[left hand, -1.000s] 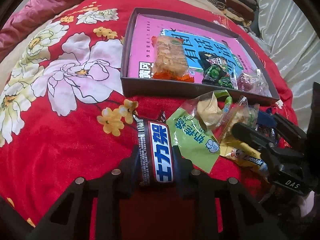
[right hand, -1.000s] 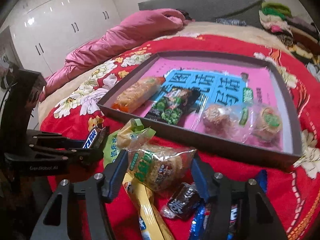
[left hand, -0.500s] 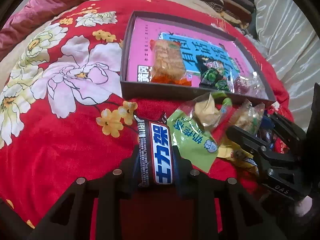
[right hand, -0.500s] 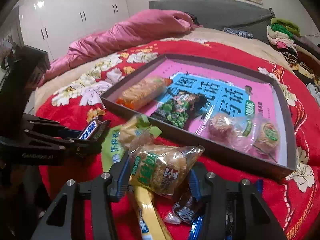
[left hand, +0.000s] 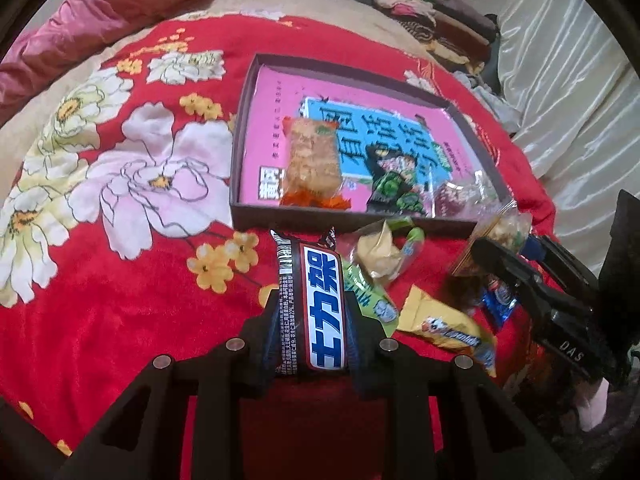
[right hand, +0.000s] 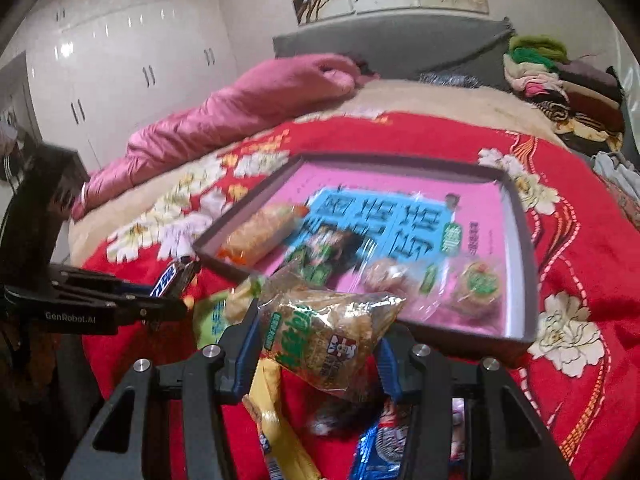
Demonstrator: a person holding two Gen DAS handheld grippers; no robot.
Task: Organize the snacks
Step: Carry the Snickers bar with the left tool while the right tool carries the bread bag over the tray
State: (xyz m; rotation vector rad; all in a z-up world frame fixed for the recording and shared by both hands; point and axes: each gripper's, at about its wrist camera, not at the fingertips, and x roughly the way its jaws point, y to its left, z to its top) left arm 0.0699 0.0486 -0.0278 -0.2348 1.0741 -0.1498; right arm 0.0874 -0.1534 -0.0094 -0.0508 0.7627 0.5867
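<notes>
My left gripper [left hand: 311, 312] is shut on a dark chocolate bar [left hand: 316, 304] with a blue and white label, held above the red bedspread just short of the tray. It also shows in the right wrist view [right hand: 172, 278]. My right gripper [right hand: 316, 340] is shut on a clear bag of brown snacks [right hand: 328, 340], lifted off the bed in front of the tray. The brown tray [left hand: 352, 218] with a pink lining holds an orange cracker pack [left hand: 314, 160], a green pea pack [left hand: 394, 184] and clear wrapped cakes [right hand: 478, 284].
Loose snacks lie on the bedspread before the tray: a green pack [left hand: 368, 292], a yellow pack [left hand: 448, 328], a clear pack with a yellow piece [left hand: 380, 252] and a blue wrapper [right hand: 380, 452]. A pink quilt [right hand: 248, 104] and folded clothes [right hand: 560, 80] lie at the back.
Both grippers have risen with their snacks. The right one has lifted the clear bag off the pile towards the tray. The left one has carried the chocolate bar slightly forward.
</notes>
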